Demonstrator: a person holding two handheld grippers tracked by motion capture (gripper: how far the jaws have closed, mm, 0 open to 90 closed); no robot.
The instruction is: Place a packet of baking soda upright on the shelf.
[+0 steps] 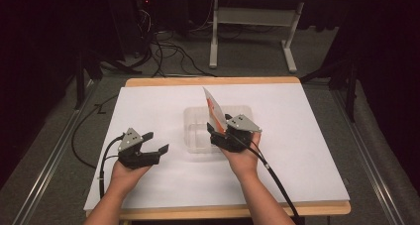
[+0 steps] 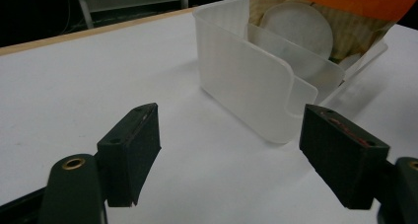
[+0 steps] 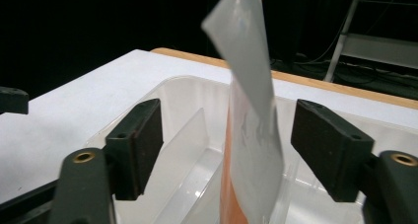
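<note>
A: Packet (image 1: 214,107) stands upright in the clear bin (image 1: 194,136) mid-table, between the right tongs (image 3: 226,152), spread apart.

B: Left tongs (image 1: 154,141) spread, empty. Looks released; next, back away.

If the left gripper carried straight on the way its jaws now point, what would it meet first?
Most likely the near rounded corner of the clear plastic bin, which sits between the open jaws of the left gripper. Bare white table lies before it. Depth is hard to judge.

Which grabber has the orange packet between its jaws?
The right gripper: its open jaws sit either side of the orange packet over the clear bin. The left gripper has nothing between its jaws.
</note>
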